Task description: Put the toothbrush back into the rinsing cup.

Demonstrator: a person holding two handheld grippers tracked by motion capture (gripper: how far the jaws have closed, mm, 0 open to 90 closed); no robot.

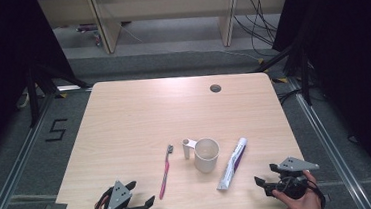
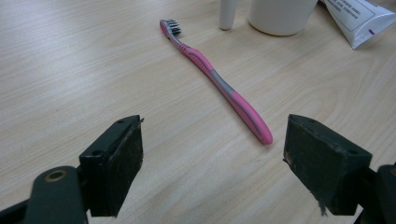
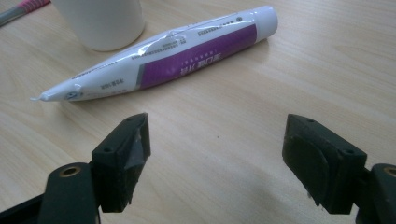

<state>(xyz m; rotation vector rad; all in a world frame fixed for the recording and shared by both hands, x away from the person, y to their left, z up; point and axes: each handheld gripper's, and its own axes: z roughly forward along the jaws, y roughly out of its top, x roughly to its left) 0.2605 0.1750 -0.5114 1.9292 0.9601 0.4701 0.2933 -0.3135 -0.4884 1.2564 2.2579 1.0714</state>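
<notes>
Left gripper [image 1: 142, 200]: we hold it at the near left edge of the table [image 1: 124, 119]; its jaws stand wide apart with nothing between them.
Toothbrush [image 1: 165, 171]: we see it lying flat on the table, just ahead of our left gripper [image 2: 212, 163] and a little to its right, apart from it. In the left gripper view the toothbrush [image 2: 219, 84] has its handle end nearest the jaws and its bristles far off.
Right gripper [image 1: 265, 176]: we hold it at the near right edge; its jaws stand apart and empty.
Tube [image 1: 232, 163]: it lies flat, ahead of our right gripper [image 3: 215, 158], crimped end nearer, not touching it.
Cup [image 1: 206, 155]: it stands upright between toothbrush and tube [image 3: 168, 56].
</notes>
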